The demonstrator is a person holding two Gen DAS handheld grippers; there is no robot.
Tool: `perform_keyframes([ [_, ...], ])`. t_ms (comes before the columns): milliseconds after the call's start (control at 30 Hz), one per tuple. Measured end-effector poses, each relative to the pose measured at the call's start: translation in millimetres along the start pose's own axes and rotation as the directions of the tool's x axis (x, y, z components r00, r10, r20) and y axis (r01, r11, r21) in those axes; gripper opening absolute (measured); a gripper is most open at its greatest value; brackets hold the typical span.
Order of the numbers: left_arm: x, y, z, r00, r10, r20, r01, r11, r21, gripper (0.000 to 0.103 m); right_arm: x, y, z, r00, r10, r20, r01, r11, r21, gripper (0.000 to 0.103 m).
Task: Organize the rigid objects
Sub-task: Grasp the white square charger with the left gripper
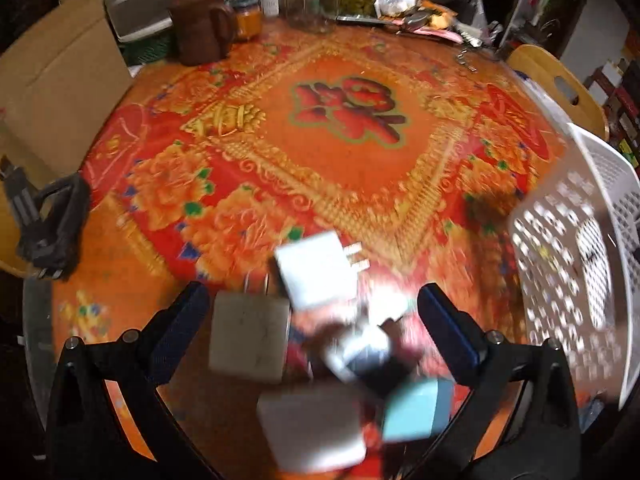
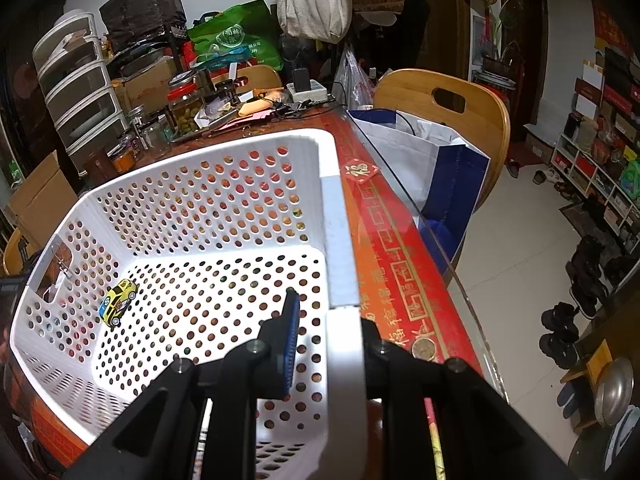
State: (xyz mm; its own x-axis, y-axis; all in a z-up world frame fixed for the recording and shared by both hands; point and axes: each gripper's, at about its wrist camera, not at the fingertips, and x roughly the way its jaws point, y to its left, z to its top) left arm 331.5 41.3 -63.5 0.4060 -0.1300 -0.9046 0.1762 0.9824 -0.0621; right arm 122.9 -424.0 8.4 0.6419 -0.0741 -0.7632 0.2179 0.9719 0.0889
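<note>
Sitting at the far left of the left wrist view, a black clamp-like stand (image 1: 52, 232) is resting at the edge of the round table covered by a red and orange floral cloth (image 1: 344, 184), with a brown lidded jug (image 1: 200, 28) standing further back among jars. Nearer the camera, the left gripper (image 1: 312, 320) is hanging over a loose cluster of small blocks, its two blue-padded fingers (image 1: 448, 320) spreading wide with nothing pressing against them. Between and just ahead of them, blurred by motion, a grey-white square block (image 1: 250, 336) is lying beside a white plug-in charger with metal prongs (image 1: 318, 274), a rounded white adapter (image 1: 312, 432) and a pale blue box (image 1: 418, 410); what the dark item among them is cannot be told. Further right, the white perforated plastic basket (image 1: 576, 280) is standing at the table's right side, well apart from the cluster. Moving to the right wrist view, a small yellow toy car (image 2: 118, 302) is lying on the basket floor near its left wall. To its right, the right gripper (image 2: 328, 316) is clamping the basket's white rim (image 2: 340, 248), one blue pad inside the basket and the other finger outside it, beside a wooden chair (image 2: 440, 96) holding a white and blue bag (image 2: 420, 160).
</note>
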Motion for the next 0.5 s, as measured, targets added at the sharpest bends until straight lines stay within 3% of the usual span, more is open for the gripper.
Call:
perform_keyframes([
  [200, 53, -13, 21, 0.993, 0.010, -0.122, -0.013, 1.000, -0.021, 0.103, 0, 1, 0, 1.000, -0.014, -0.008, 0.014, 1.000, -0.007, 0.017],
  [433, 68, -11, 24, 0.991, 0.037, -0.129, -0.047, 0.996, -0.080, 0.102, -1, 0, 1, 1.000, -0.010, -0.006, 0.010, 1.000, -0.013, 0.017],
  [500, 67, -11, 24, 0.990, 0.062, -0.129, -0.074, 0.993, -0.088, 0.089, -1, 0, 0, 1.000, -0.007, -0.003, 0.007, 1.000, -0.012, 0.017],
])
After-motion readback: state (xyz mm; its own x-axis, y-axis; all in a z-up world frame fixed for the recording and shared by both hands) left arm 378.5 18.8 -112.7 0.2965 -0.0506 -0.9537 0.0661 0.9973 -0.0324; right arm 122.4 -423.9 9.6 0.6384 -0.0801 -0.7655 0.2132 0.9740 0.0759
